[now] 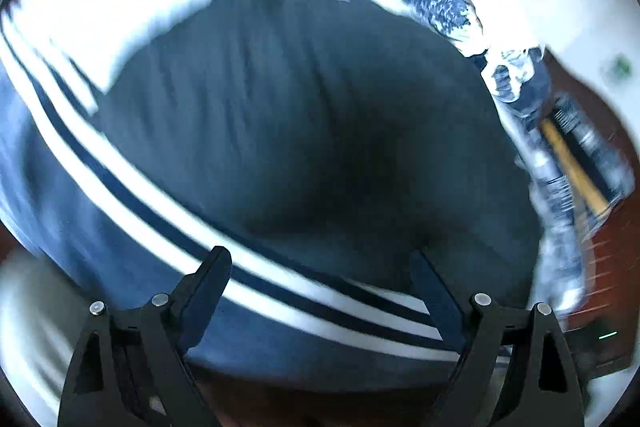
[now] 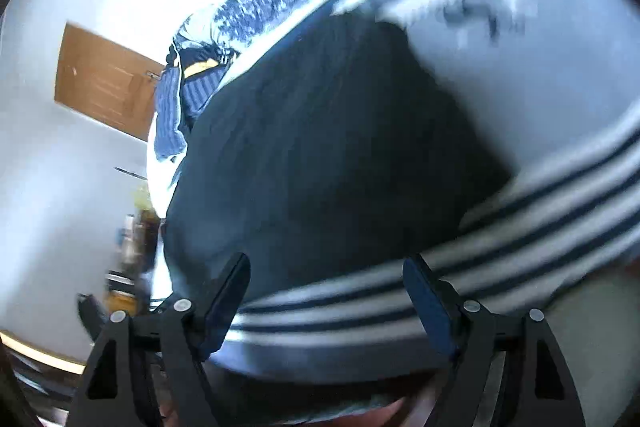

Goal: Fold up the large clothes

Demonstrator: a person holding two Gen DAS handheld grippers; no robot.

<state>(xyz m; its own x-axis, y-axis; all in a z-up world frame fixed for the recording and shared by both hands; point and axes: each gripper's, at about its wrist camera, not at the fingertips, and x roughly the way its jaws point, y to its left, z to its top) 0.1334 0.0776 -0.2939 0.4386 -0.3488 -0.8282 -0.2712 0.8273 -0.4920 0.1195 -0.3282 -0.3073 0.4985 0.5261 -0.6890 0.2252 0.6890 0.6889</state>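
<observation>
Both grippers, left gripper point(image 1: 320, 287) and right gripper point(image 2: 326, 289), are hanging released, fingers wide apart, above the dark garment point(image 1: 304, 115) with white stripes point(image 1: 132, 195); it is lying spread beneath them.

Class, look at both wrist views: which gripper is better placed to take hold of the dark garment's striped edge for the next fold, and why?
Neither clearly; perhaps the left. Both the left gripper and right gripper are open, with the white stripes of the dark garment running between their fingers, and the left view shows more stripe.
</observation>
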